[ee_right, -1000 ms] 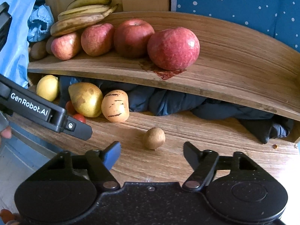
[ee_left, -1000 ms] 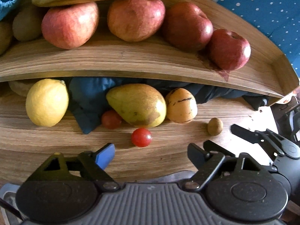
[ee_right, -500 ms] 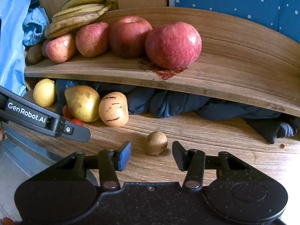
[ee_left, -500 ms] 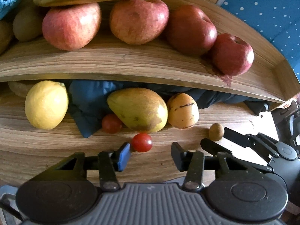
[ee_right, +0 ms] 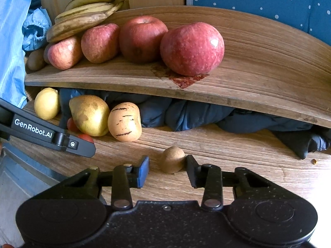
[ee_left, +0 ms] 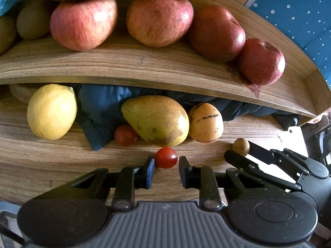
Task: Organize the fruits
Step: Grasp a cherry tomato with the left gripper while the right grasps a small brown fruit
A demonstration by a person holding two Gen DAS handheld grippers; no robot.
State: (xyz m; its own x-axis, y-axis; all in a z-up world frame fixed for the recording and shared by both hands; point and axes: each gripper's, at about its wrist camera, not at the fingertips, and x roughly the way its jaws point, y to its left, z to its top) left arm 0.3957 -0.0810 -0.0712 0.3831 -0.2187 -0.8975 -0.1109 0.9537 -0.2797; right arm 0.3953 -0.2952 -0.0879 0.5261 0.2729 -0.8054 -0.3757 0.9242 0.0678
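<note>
A red cherry tomato [ee_left: 166, 157] lies on the lower wooden board [ee_left: 51, 155]. My left gripper [ee_left: 165, 166] is shut on it, with a pad against each side. A small brown round fruit [ee_right: 172, 159] sits between the closing jaws of my right gripper [ee_right: 167, 166]. The right finger [ee_right: 191, 165] touches it, while the blue left pad [ee_right: 143, 168] still stands apart from it. In the left wrist view, the brown fruit [ee_left: 241, 145] shows partly behind the right gripper's fingers [ee_left: 238, 159]. A second tomato [ee_left: 125, 134] rests by a yellow-green pear [ee_left: 157, 119].
Several red apples [ee_right: 191, 47] and bananas [ee_right: 82, 18] fill the upper shelf [ee_right: 258, 78], which overhangs the board. Below it lie a lemon [ee_left: 51, 111], a striped orange fruit [ee_left: 205, 122] and a dark blue cloth [ee_right: 186, 113]. Bare board [ee_right: 238, 148] extends to the right.
Both grippers' jaws have narrowed from wide open. The left pair closed onto the cherry tomato, and the right pair drew in around the brown fruit. Neither hand shifted much.
</note>
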